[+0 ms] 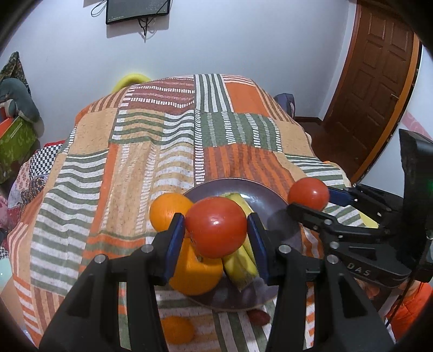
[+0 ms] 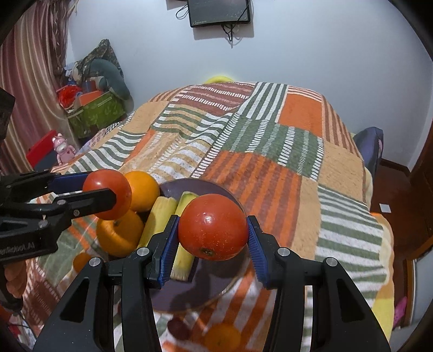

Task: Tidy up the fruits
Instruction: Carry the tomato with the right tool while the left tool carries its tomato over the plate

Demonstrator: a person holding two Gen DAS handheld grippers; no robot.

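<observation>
Left gripper [image 1: 216, 232] pinching round red tomato [image 1: 215, 227], right gripper [image 2: 213, 230] pinching second red tomato [image 2: 213, 227], both above dark round plate [image 2: 200, 186] with two oranges [image 2: 142, 191], bananas [image 2: 158, 219]

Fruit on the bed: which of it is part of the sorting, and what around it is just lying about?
For the job:
left tongs with a tomato
right tongs with a second tomato
plate
oranges
bananas

Lying about:
blanket
green box
pink toy
wall screen
door
</observation>
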